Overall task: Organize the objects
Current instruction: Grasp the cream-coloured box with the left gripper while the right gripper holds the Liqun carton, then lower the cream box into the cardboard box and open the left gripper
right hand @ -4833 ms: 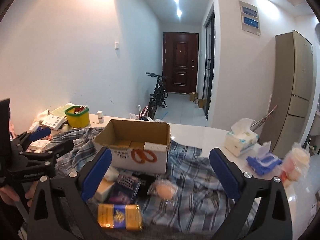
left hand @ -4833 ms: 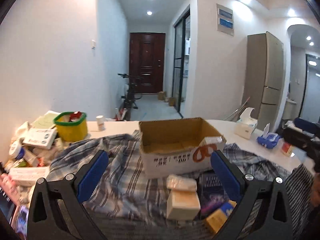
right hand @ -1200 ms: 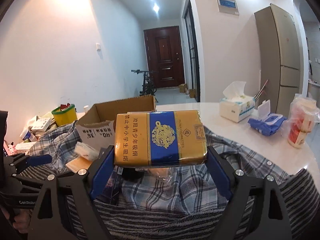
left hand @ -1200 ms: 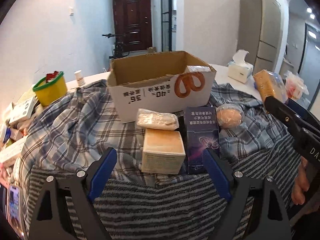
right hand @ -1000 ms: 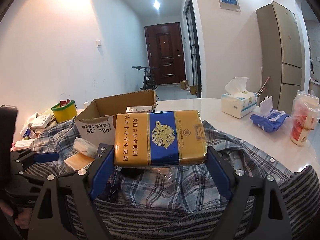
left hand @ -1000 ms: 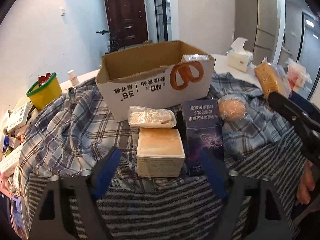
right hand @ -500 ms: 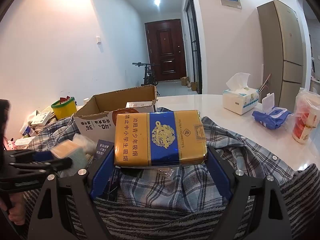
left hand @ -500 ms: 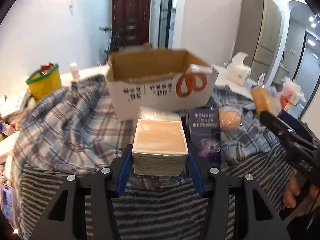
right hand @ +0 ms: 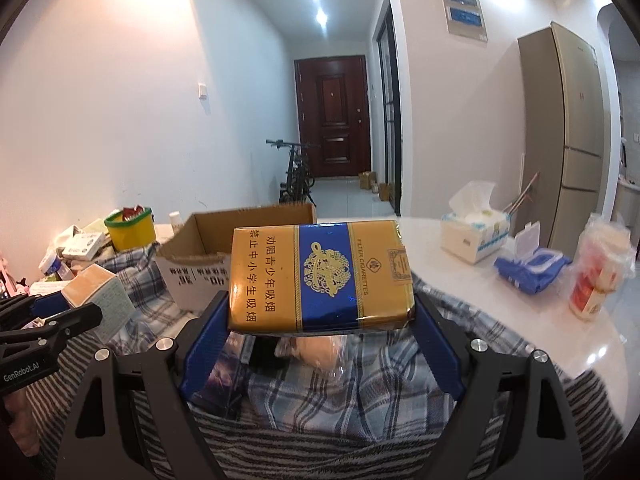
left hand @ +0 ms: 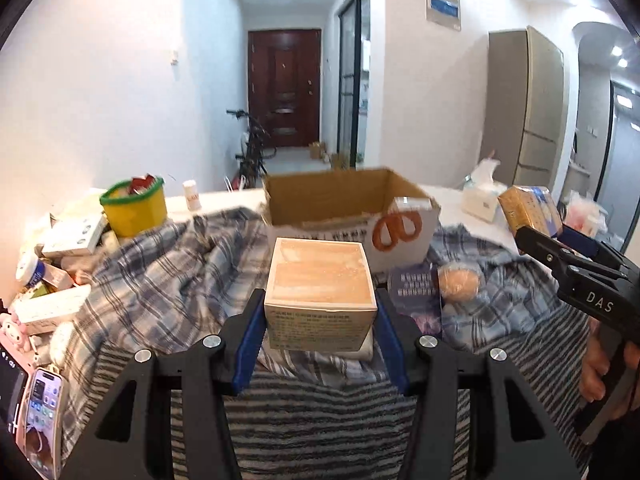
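Note:
My left gripper (left hand: 320,320) is shut on a small tan box (left hand: 320,284), lifted above the plaid cloth (left hand: 168,280). Behind it stands the open cardboard box (left hand: 344,200) with an orange pretzel mark. My right gripper (right hand: 320,320) is shut on a gold and blue cigarette carton (right hand: 320,276), held in the air in front of the cardboard box (right hand: 224,240). In the left wrist view the carton (left hand: 528,212) and the right gripper show at the right edge. In the right wrist view the tan box (right hand: 96,296) shows at the left.
A dark purple box (left hand: 412,292) and a wrapped bun (left hand: 458,284) lie on the cloth. A yellow tub (left hand: 134,208) and piled boxes stand at the left. A tissue box (right hand: 474,236), a blue wipes pack (right hand: 532,264) and bagged cups (right hand: 600,268) sit at the right. A phone (left hand: 40,416) lies bottom left.
My left gripper closed on the tan box and lifted it off the cloth, toward the cardboard box. The right gripper kept hold of the carton and rose slightly.

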A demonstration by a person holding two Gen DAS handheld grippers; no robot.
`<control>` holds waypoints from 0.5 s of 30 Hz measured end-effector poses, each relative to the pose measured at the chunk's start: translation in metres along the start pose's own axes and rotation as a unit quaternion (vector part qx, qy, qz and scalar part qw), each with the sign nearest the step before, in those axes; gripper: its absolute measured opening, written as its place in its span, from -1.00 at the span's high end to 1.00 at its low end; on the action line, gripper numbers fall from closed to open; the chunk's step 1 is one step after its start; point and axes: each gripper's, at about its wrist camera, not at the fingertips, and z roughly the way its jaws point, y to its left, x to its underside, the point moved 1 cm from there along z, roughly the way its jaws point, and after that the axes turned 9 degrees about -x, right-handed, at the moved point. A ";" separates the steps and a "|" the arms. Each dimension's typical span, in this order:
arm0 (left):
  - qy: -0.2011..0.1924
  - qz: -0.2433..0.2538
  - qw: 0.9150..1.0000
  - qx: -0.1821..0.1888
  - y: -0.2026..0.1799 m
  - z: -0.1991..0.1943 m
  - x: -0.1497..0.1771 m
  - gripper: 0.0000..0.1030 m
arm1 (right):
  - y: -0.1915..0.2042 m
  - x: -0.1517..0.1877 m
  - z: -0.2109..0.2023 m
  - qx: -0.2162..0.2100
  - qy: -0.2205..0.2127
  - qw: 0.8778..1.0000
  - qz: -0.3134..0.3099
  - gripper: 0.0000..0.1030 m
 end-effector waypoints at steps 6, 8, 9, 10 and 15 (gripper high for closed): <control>-0.060 -0.016 0.998 -0.002 0.005 -0.020 -0.039 -0.06 | 0.009 -0.040 -0.015 -0.017 -0.036 0.999 -0.016 -0.68; -0.090 -0.026 0.996 -0.002 0.006 -0.025 -0.060 -0.06 | 0.012 -0.061 -0.019 -0.026 -0.053 0.998 -0.019 -0.68; -0.116 -0.037 0.993 -0.003 0.008 -0.029 -0.079 -0.06 | 0.014 -0.073 -0.021 -0.030 -0.065 0.997 -0.016 -0.68; -0.137 -0.046 0.990 -0.005 0.009 -0.033 -0.091 -0.06 | 0.014 -0.085 -0.023 -0.034 -0.079 0.996 -0.009 -0.68; -0.237 -0.057 0.969 -0.038 0.015 -0.035 -0.155 -0.06 | 0.010 -0.145 -0.008 -0.042 -0.119 0.992 0.020 -0.68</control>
